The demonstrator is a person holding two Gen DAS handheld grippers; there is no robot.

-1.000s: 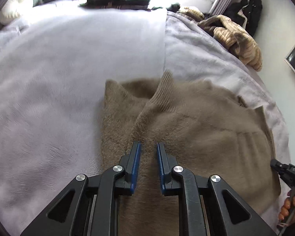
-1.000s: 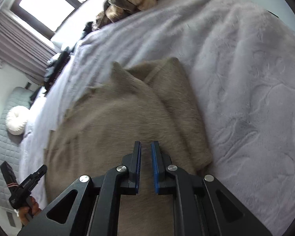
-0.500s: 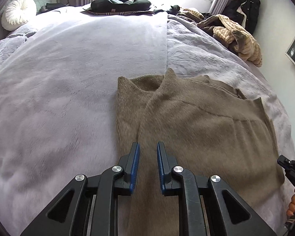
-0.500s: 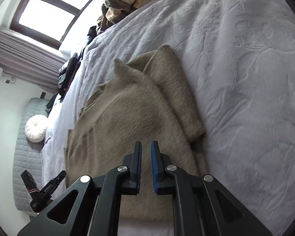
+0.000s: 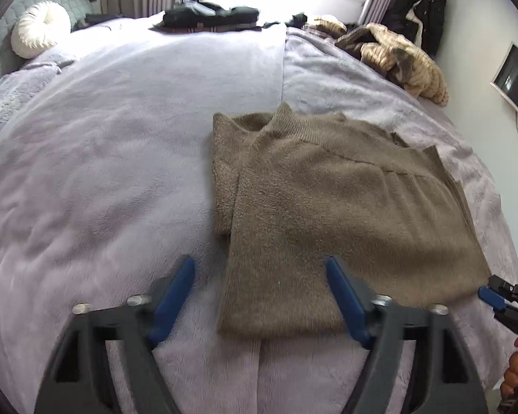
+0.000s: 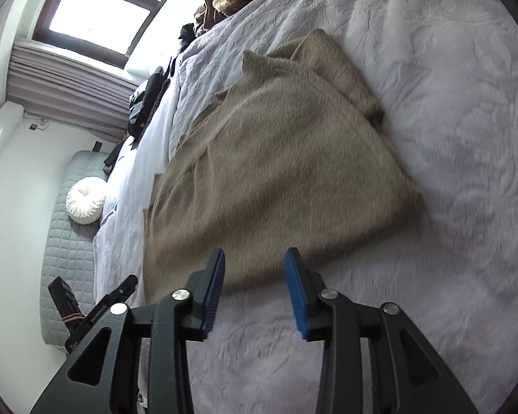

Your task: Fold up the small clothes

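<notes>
Brown knit sweater (image 5: 345,207) lies flat, folded, on the lavender bed (image 5: 103,155), collar at 12 o'clock; left gripper (image 5: 259,296) wide and empty over the near hem; right gripper (image 6: 253,289) moderately apart, empty, at the edge; likely placed to regrasp.

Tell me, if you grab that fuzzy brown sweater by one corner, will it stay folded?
Probably not. The sweater looks like soft knit lying in loose layers, so it would likely droop and unfold. Its fuzzy surface should grip the plush blanket, so pushing may bunch it rather than slide it.
</notes>
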